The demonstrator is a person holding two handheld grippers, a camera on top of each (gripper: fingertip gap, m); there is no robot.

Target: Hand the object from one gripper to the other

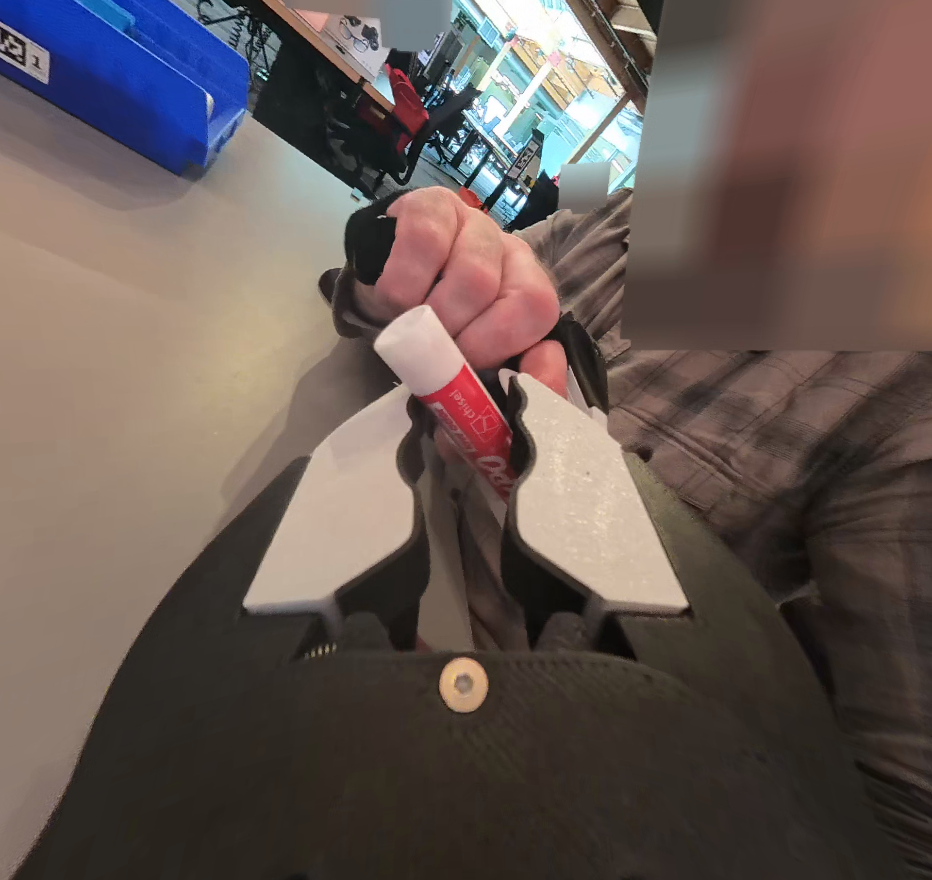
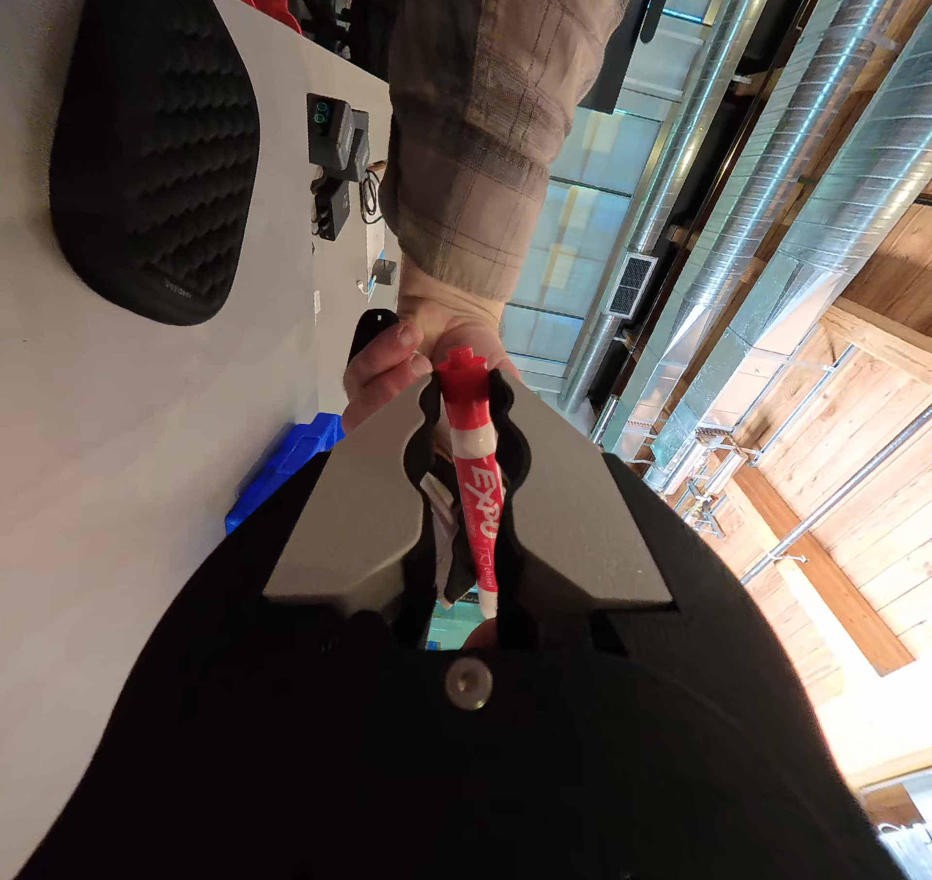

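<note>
A red and white marker (image 1: 456,391) stands between the two grippers, above the grey table (image 1: 126,326). In the left wrist view my left gripper (image 1: 459,396) has its fingertips closed on the marker's red barrel, and the white end sticks out beyond them. In the right wrist view my right gripper (image 2: 464,391) has its tips closed on the red cap end of the marker (image 2: 474,477). The grippers face each other, and each view shows parts of the other gripper's fingers between its own. A hand (image 1: 469,270) behind the marker holds the right gripper.
A blue bin (image 1: 116,78) sits at the table's far side and also shows in the right wrist view (image 2: 282,467). A black dimpled cushion (image 2: 151,134) and small dark electronic boxes (image 2: 335,134) lie on the table. The person's plaid sleeve (image 2: 469,124) is close. The grippers' ends are close to 8 cm from one another.
</note>
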